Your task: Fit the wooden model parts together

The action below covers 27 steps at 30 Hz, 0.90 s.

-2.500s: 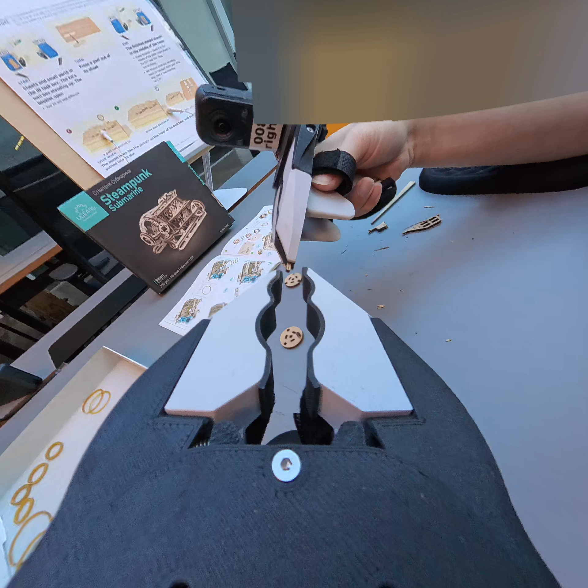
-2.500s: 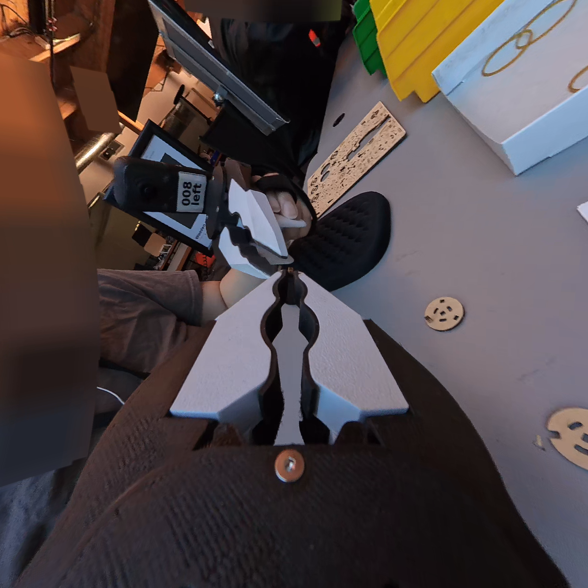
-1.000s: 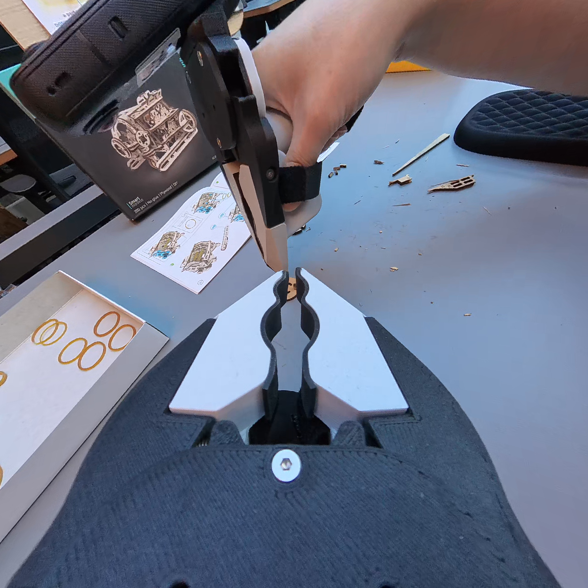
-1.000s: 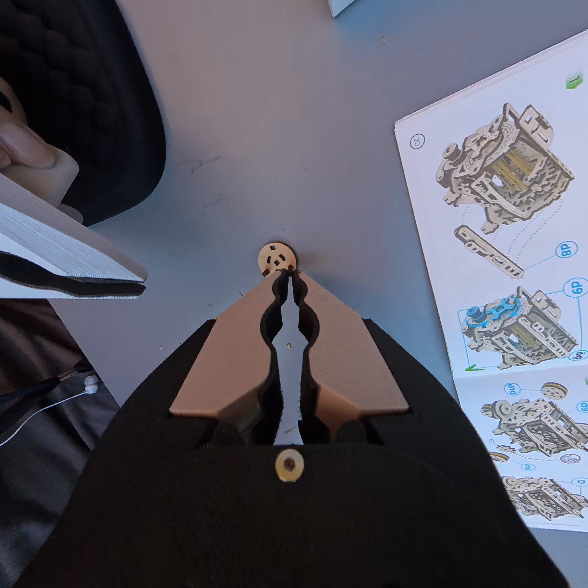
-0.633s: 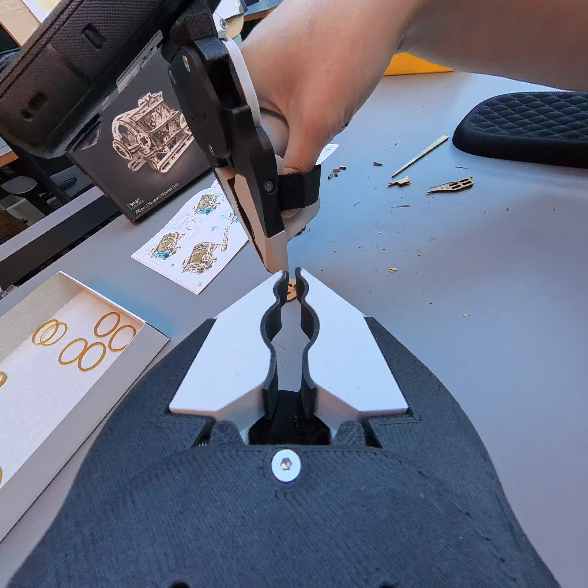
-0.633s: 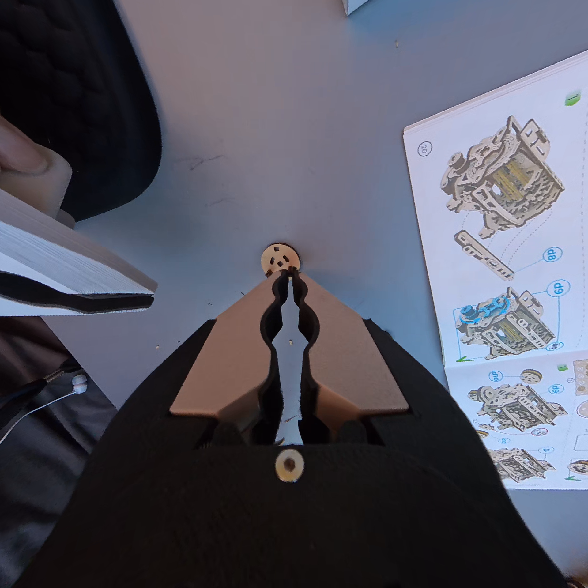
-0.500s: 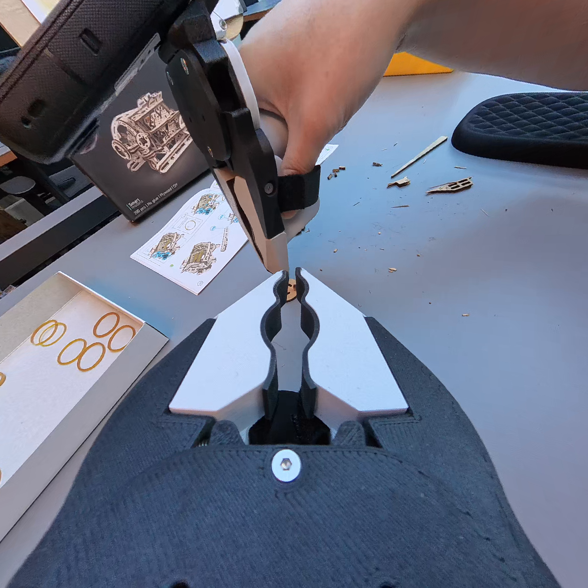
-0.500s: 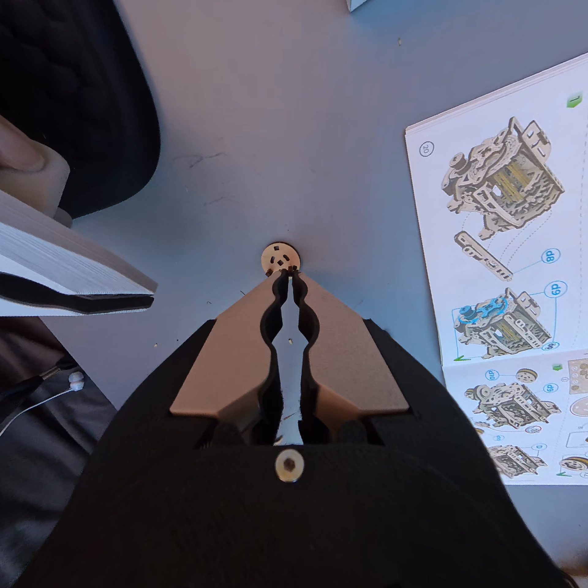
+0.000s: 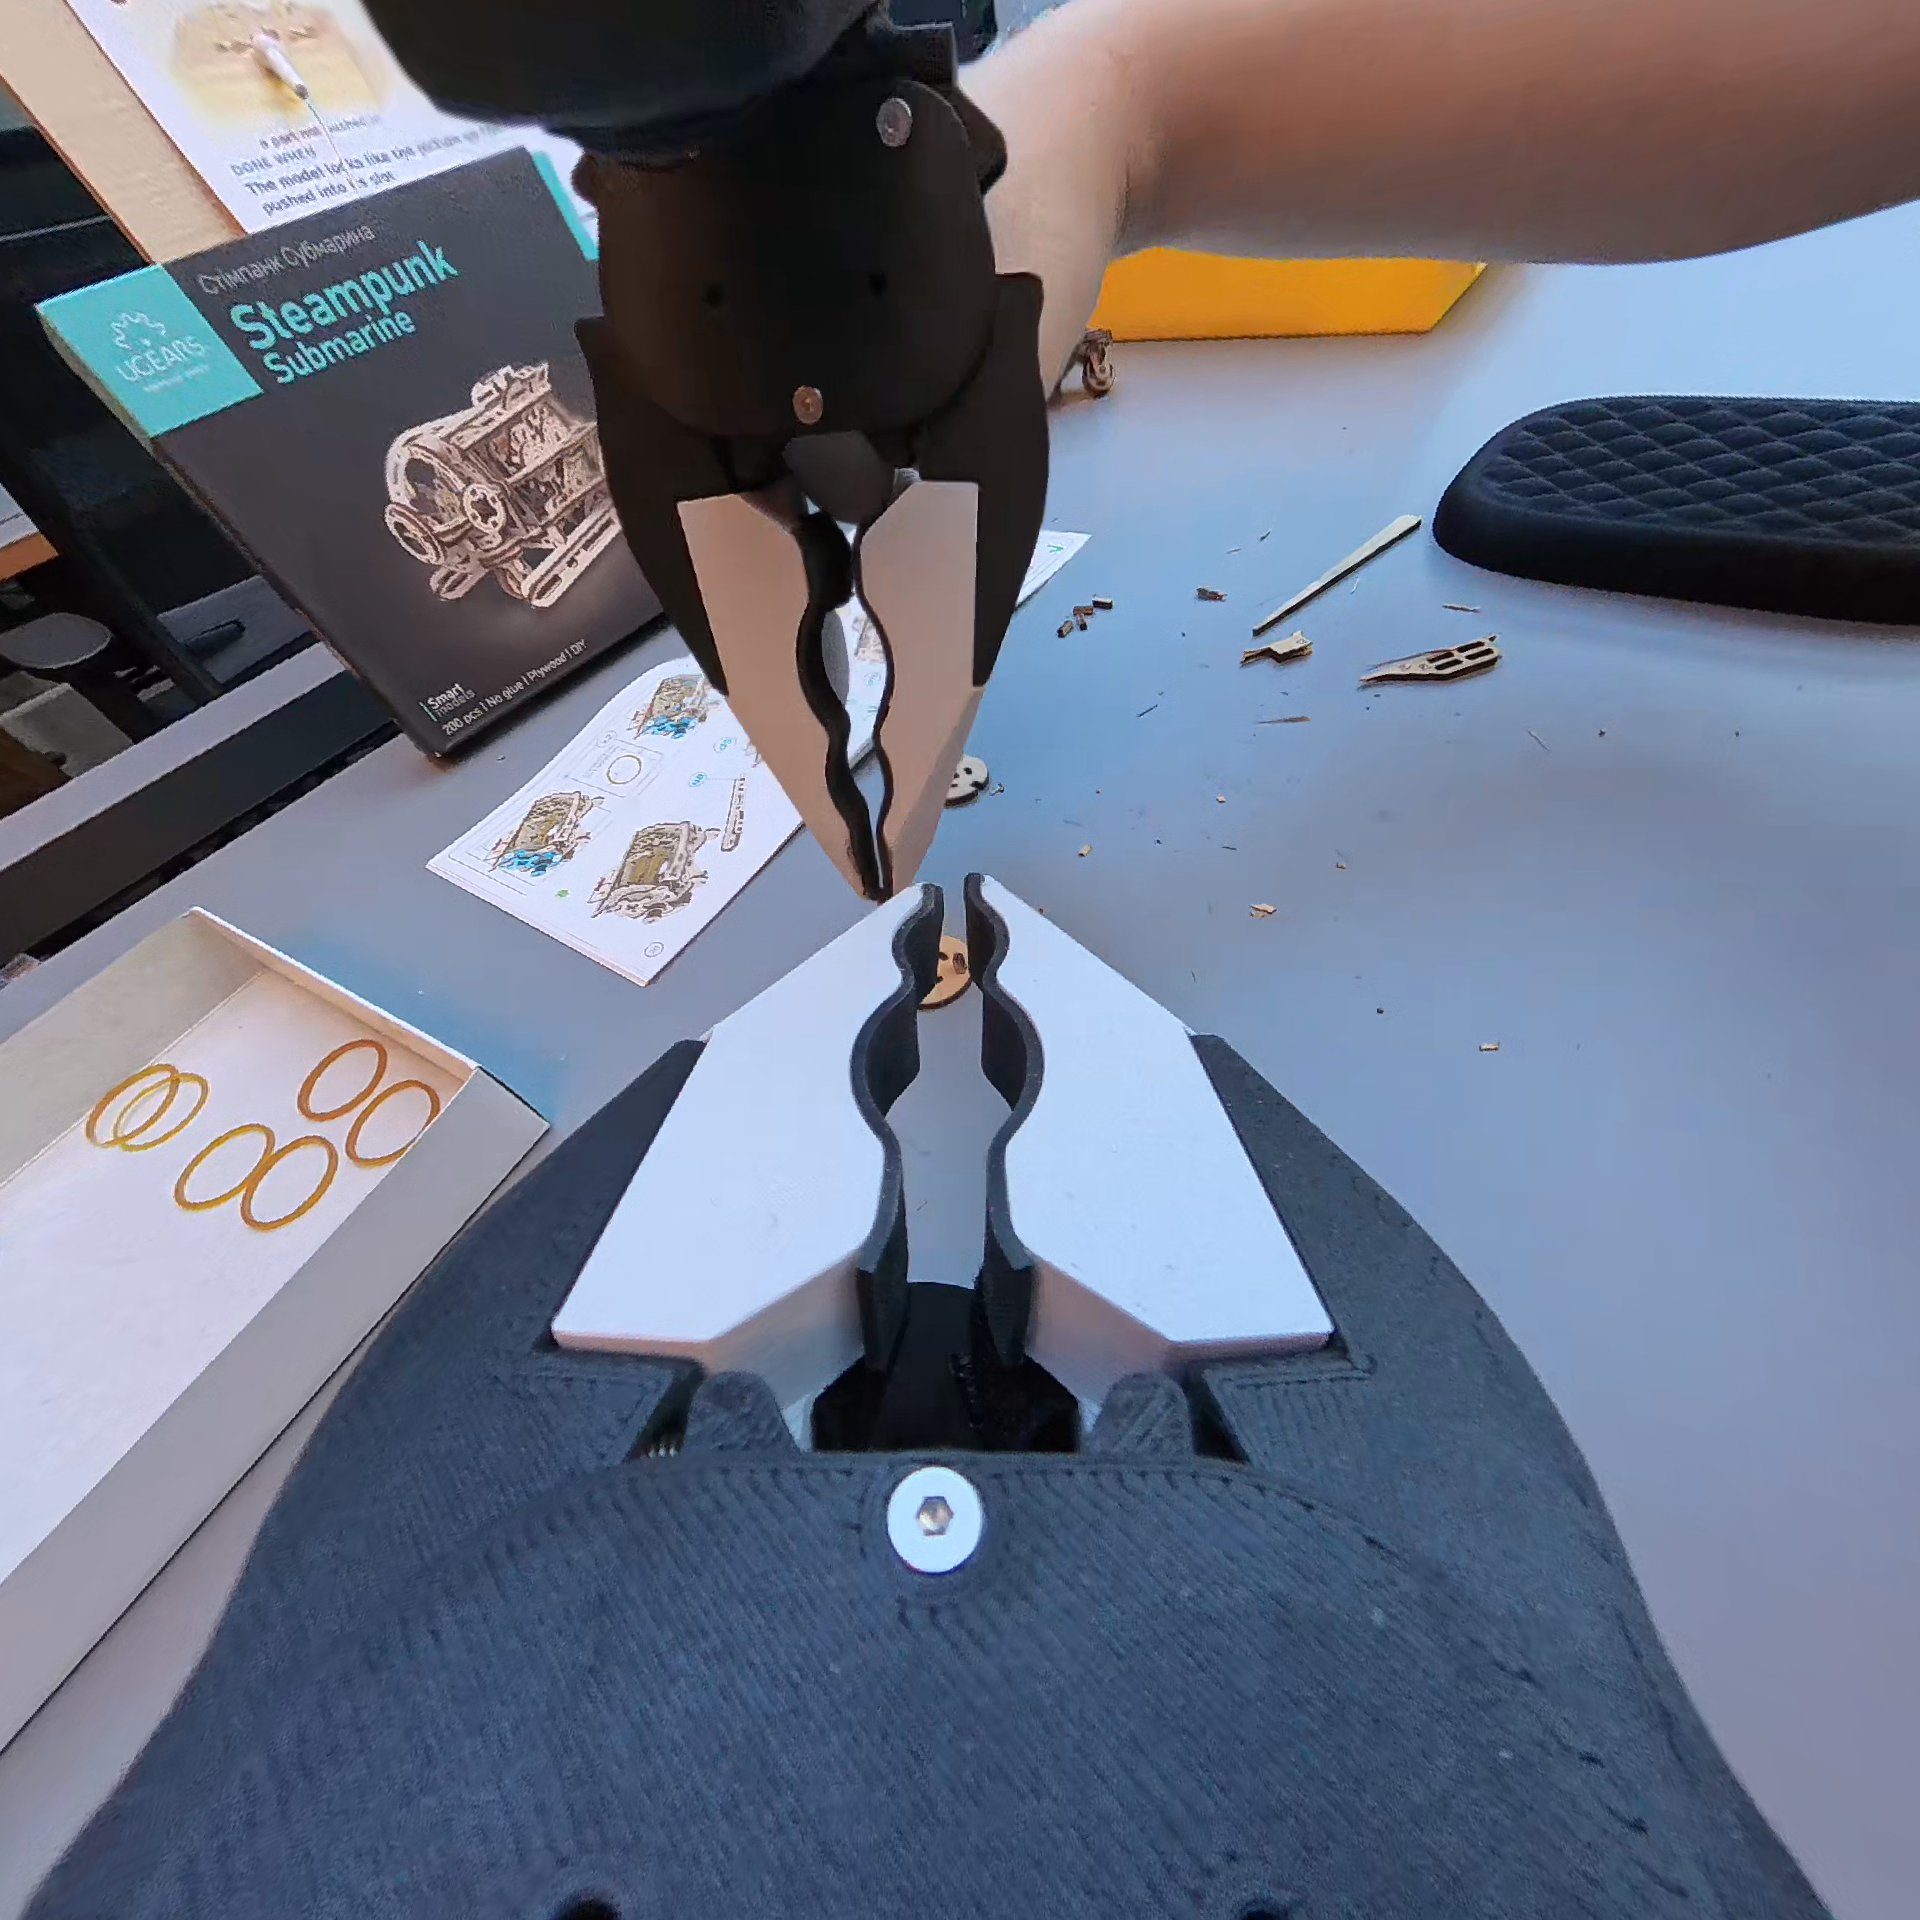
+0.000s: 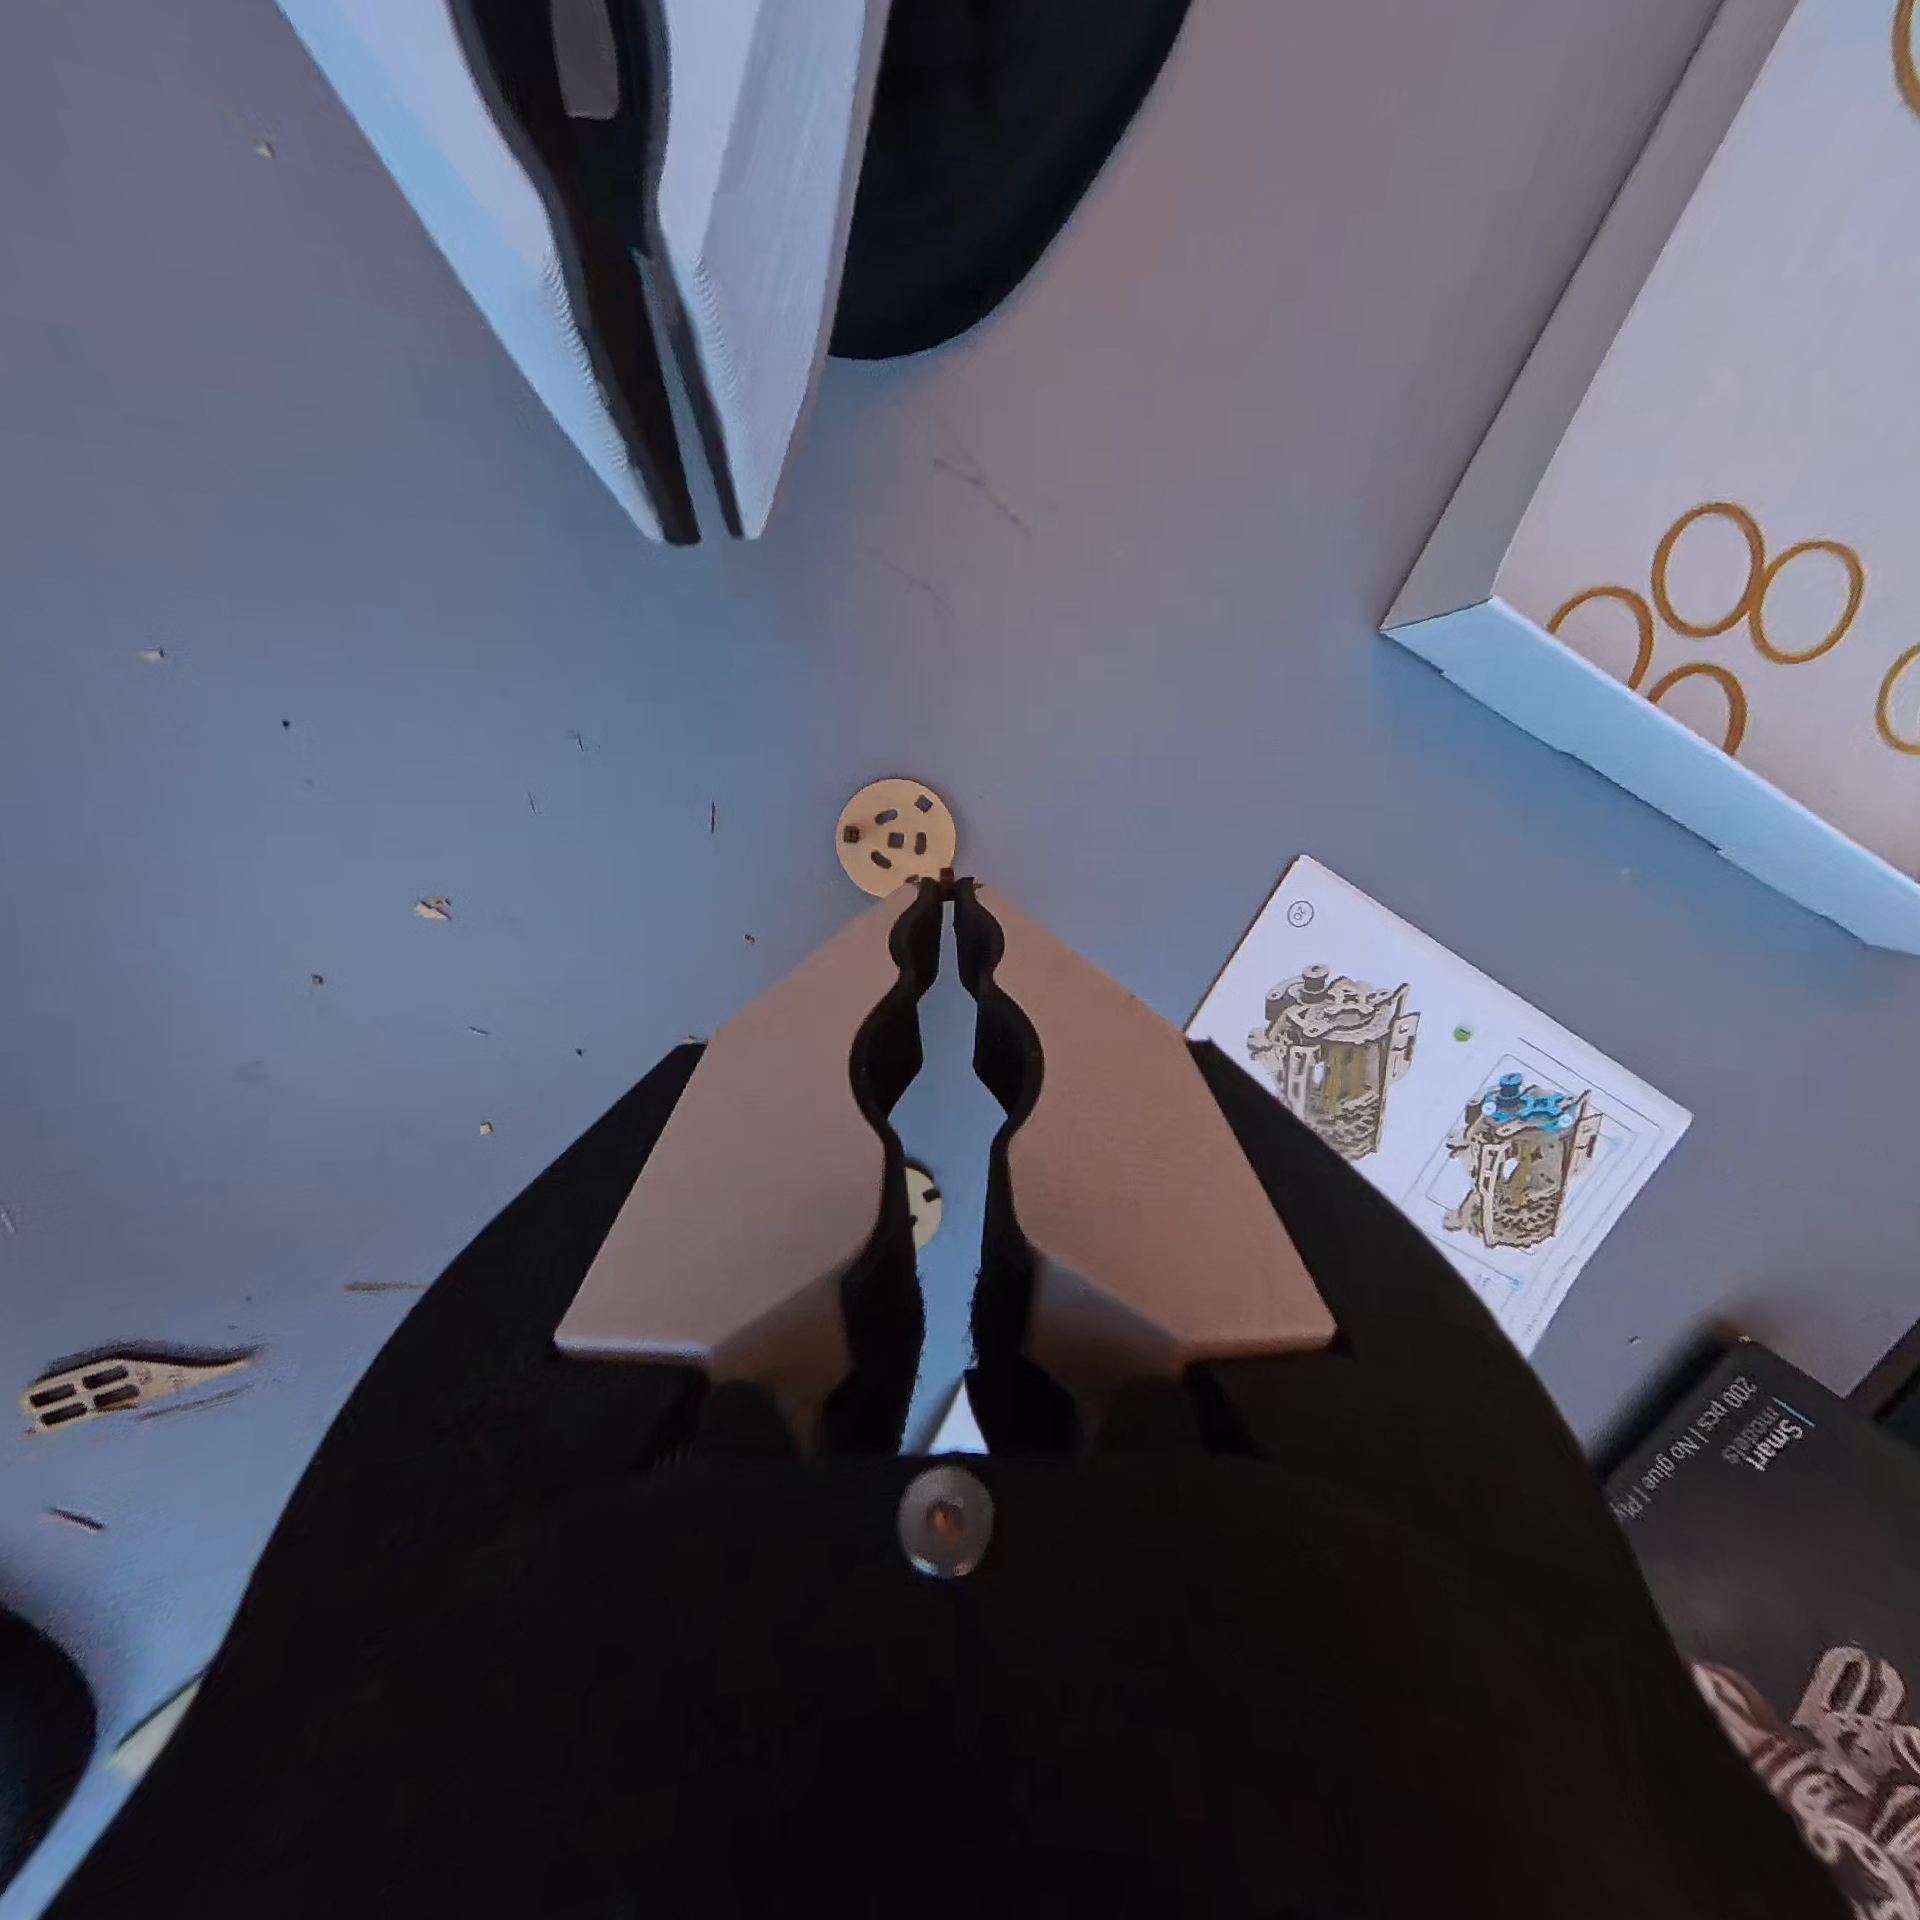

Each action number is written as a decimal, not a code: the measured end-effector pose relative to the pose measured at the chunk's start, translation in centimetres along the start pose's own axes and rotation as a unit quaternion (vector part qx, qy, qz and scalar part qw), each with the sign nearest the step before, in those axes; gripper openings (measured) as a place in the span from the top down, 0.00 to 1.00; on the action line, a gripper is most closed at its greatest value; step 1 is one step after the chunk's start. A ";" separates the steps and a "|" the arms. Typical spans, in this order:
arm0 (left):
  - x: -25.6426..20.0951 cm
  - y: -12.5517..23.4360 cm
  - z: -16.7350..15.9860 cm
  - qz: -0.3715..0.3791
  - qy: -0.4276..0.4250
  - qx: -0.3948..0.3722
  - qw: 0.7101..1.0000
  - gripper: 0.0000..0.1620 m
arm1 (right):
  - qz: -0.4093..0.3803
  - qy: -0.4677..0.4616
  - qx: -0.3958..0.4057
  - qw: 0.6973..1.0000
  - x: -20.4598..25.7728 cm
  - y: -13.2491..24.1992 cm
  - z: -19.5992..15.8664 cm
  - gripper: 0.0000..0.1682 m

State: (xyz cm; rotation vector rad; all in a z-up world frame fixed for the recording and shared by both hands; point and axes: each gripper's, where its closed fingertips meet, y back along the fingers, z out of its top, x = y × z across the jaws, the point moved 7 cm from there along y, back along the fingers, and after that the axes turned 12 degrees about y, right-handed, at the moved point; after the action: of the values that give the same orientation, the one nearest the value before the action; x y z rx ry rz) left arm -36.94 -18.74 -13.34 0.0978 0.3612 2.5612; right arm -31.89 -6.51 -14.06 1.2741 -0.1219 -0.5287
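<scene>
Disc: a round wooden disc (image 10: 896,836) with small slots lies flat on the grey table (image 10: 312,582); it is your landmark.
Right gripper: your right gripper (image 10: 948,889) points down at the near edge of the disc, fingers pinching a tiny dark piece (image 10: 945,881) at the tips.
Left gripper: your left gripper (image 9: 944,894) sits low just beside the disc, fingers nearly pressed together with a thin gap, holding nothing.
Second disc: another disc (image 9: 966,777) lies beyond the first one.
Booklet: the open booklet (image 10: 1444,1101) lies near the disc.
Tray: a white tray (image 9: 187,1226) with rubber bands (image 9: 260,1143) is well apart from the disc.

Left view looks low across the bench (image 9: 1558,1039); right view looks straight down, close. Both show the wooden disc (image 10: 896,836).
</scene>
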 end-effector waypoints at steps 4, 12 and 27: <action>0.2 0.2 0.1 -0.004 0.010 -0.010 1.000 0.99 | 0.021 0.019 -0.015 0.999 0.2 0.1 0.0 0.99; 0.4 0.5 0.3 -0.009 0.022 -0.024 0.999 0.99 | 0.043 0.050 0.012 0.998 0.4 -0.8 0.3 0.99; 0.4 0.7 0.3 -0.011 0.020 -0.029 0.999 0.99 | 0.051 0.085 0.061 0.993 0.4 -1.6 0.1 0.99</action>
State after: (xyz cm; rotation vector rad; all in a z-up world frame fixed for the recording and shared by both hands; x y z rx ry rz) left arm -37.55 -19.03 -12.88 0.0213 0.3005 2.5532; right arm -32.02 -7.07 -15.60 1.4185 -0.0766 -0.3266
